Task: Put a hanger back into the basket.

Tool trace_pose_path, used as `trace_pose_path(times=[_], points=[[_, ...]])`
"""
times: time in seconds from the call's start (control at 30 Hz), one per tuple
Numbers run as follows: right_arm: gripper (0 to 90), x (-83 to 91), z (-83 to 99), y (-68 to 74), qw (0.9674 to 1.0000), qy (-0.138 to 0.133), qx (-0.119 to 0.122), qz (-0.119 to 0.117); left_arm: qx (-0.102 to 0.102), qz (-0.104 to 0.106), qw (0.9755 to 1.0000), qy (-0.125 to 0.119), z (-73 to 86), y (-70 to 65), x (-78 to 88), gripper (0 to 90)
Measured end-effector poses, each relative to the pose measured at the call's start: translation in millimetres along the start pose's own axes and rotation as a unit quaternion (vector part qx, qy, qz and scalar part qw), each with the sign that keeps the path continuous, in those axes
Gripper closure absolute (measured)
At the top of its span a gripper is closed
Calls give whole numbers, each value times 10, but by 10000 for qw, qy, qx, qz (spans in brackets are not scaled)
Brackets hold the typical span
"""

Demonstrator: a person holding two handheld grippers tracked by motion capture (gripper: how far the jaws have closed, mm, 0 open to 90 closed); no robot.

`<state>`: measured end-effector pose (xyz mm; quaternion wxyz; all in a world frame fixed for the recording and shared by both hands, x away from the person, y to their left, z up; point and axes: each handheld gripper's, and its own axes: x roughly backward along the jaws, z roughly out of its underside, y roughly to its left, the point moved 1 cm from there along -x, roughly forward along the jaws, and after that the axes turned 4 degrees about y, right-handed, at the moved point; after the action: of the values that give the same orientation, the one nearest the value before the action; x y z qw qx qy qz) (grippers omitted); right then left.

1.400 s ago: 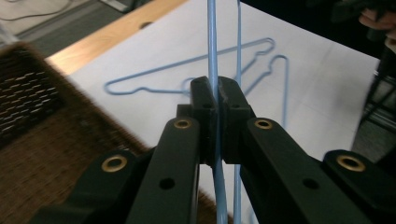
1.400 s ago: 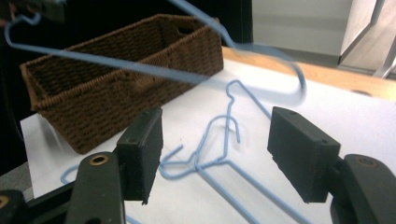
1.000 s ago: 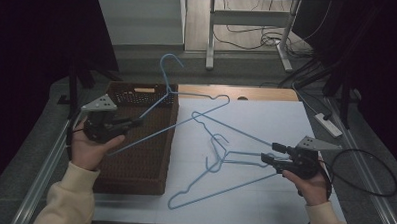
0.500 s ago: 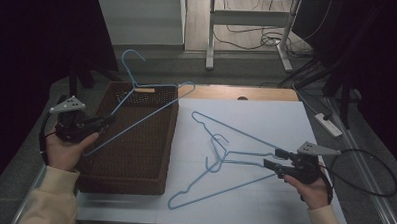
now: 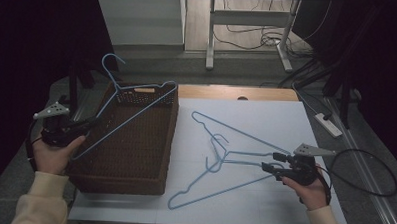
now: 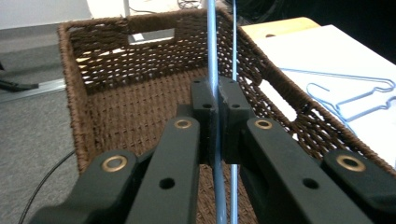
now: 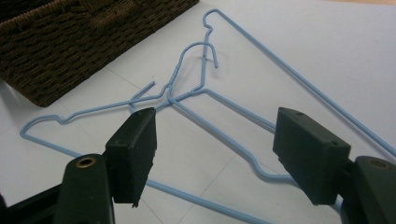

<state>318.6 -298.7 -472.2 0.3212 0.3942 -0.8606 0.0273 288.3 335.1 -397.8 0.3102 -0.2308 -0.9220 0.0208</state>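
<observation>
With left gripper (image 5: 88, 124) clamped on hanger (image 5: 137, 102) wire, lower it flat into basket (image 5: 168, 136) below; right gripper (image 5: 271, 162), jaws wide & empty, waits near 2 other hangers (image 5: 235, 156).

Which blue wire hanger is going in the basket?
Find the brown woven basket left of the white table. A light blue wire hanger slants above it, pinched in the left gripper. The other two hangers lie flat on the white top.

Blue wire hanger (image 5: 131, 107) tilted over brown wicker basket (image 5: 129, 164) at left; two more hangers (image 5: 230, 158) lie overlapped flat on white tabletop, right.
</observation>
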Motion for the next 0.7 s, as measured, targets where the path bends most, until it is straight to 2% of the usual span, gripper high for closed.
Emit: trace_pose_path(times=[0.17, 0.7], points=[[307, -11, 7, -2, 10000, 30, -12, -10, 76, -71, 9999, -27, 43, 37, 4, 865], [305, -56, 26, 1, 9999, 152, 1, -41, 7, -162, 9993, 341, 98, 50, -170, 865]])
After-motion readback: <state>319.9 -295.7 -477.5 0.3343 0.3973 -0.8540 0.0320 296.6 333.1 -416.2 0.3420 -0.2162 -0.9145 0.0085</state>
